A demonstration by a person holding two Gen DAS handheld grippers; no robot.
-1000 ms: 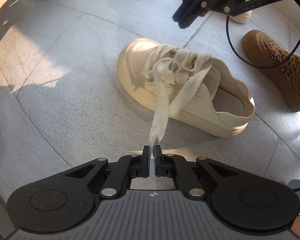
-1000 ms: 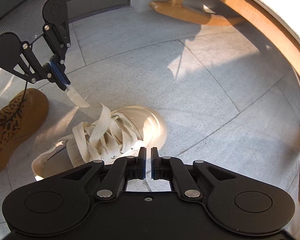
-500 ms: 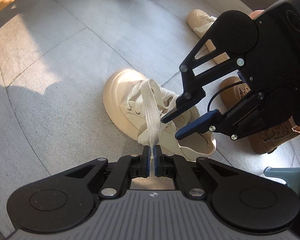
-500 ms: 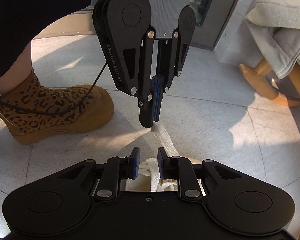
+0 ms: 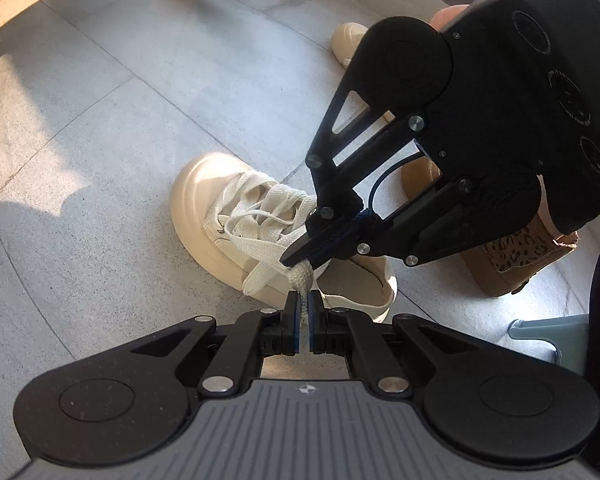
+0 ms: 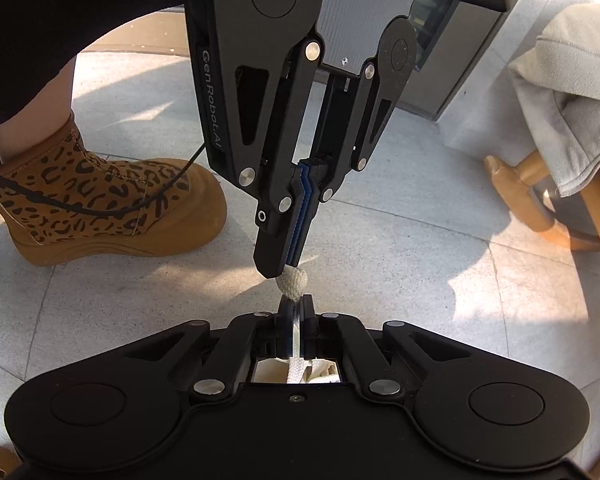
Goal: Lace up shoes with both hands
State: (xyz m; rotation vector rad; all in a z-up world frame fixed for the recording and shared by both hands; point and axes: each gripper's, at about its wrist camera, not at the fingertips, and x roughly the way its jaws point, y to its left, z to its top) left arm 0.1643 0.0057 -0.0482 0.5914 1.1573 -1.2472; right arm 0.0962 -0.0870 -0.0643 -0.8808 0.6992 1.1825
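A cream sneaker (image 5: 204, 196) with flat cream laces lies on the grey stone floor, toe to the upper left. My left gripper (image 5: 303, 304) is shut on a cream lace (image 5: 304, 276); it also shows in the right wrist view (image 6: 286, 266). My right gripper (image 5: 296, 256) comes in from the right and is shut on the same lace just above the left fingertips. In the right wrist view my right gripper (image 6: 297, 308) pinches the lace (image 6: 294, 280), tip to tip with the left one. The sneaker is mostly hidden under the right gripper there.
A person's leopard-print tan boot (image 6: 100, 208) stands close beside the sneaker and also shows in the left wrist view (image 5: 512, 256). A second cream shoe (image 5: 348, 40) lies farther back. Wooden chair legs (image 6: 532, 184) and a grey cloth (image 6: 572, 80) are at the right.
My right gripper has closed on the lace just above the left fingertips; half a second ago it was open. The two grippers have come tip to tip over the sneaker.
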